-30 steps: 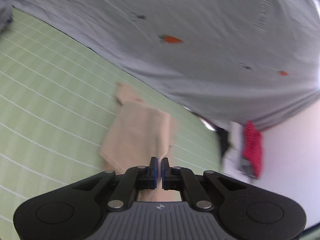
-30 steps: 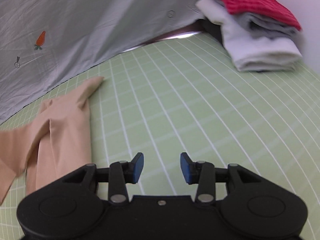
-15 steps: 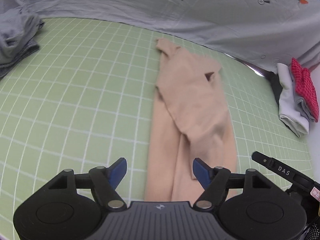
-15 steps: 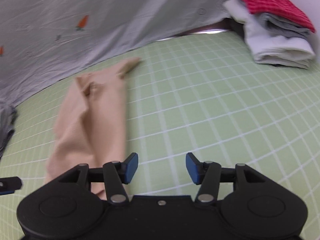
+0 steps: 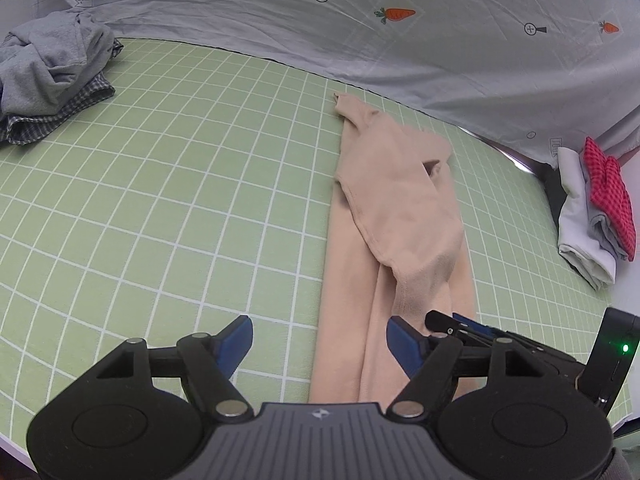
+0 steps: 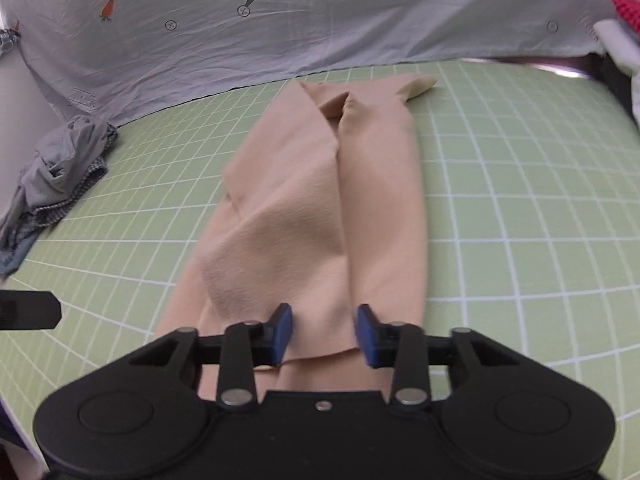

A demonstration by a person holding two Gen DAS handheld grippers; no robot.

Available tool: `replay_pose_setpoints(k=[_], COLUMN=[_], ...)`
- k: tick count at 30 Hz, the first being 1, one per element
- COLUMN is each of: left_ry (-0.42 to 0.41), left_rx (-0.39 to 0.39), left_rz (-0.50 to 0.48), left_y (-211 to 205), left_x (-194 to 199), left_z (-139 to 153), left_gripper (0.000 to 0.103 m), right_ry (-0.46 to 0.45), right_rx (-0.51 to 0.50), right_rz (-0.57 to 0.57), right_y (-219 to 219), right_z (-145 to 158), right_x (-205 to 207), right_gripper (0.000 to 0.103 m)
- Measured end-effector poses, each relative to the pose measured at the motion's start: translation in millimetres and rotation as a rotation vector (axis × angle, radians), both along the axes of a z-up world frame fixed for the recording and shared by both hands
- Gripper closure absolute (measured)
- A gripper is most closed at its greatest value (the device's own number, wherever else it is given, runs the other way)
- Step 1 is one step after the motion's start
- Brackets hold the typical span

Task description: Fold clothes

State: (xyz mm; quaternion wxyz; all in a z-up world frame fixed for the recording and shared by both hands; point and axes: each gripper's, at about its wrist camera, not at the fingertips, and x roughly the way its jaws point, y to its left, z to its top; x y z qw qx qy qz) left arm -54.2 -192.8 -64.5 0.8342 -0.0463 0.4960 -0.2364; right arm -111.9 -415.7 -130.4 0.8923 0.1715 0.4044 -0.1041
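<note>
Beige garment (image 5: 400, 216) released, left claw (image 5: 320, 340) now open

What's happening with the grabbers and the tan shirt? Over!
Left gripper open, holding nothing. Right gripper closing over tan shirt's near hem, not pinched yet. Shirt long-folded on green mat. Nothing blocking.

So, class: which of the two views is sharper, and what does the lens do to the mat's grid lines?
Left wrist view: crisp, even light, soft shadows; the green mat has its straight grid bowed by the fisheye. Right wrist view: slight motion blur on the beige garment, lines bowed likewise, dark corners.
</note>
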Motion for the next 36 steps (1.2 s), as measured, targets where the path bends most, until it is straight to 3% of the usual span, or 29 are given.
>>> replay_pose_setpoints(k=[2, 3, 7, 13, 22, 30, 33, 35, 36], left_ry=[-0.002, -0.004, 0.002, 0.029, 0.058, 0.079, 0.088, 0.09, 0.092], left_rx=[-0.004, -0.006, -0.01, 0.003, 0.104, 0.162, 0.173, 0.178, 0.181], left_rz=[-0.002, -0.003, -0.023, -0.085, -0.191, -0.195, -0.188, -0.183, -0.181], left_y=[0.5, 0.8, -2.6, -15.1, -34.9, -34.4, -34.3, -34.8, -35.5], left_x=[-0.3, -0.4, -2.1, -7.9, -23.8, -28.2, -27.5, -27.3, -27.1], left_z=[0.5, 0.7, -0.6, -9.8, -31.1, -46.6, -51.3, -55.1, -57.4], left_gripper=[0.029, 0.029, 0.029, 0.029, 0.028, 0.022, 0.022, 0.018, 0.015], right_ry=[-0.007, -0.01, -0.035, -0.073, 0.006, 0.033, 0.04, 0.046, 0.049], right_rx=[0.012, 0.018, 0.015, 0.109, 0.152, 0.116, 0.074, 0.046, 0.036], right_rz=[0.008, 0.012, 0.002, -0.083, -0.15, -0.145, -0.145, -0.15, -0.155], right_y=[1.5, 2.3, 9.1, 12.2, 16.6, 19.3, 20.7, 20.8, 20.5], right_z=[0.1, 0.2, 11.6, 35.3, 18.3, 13.4, 16.2, 17.7, 18.1], right_x=[-3.2, -4.9, -19.5, -61.7, -87.2, -91.5, -90.4, -89.1, -88.2], right_gripper=[0.095, 0.099, 0.099, 0.099, 0.099, 0.098, 0.086, 0.044, 0.038])
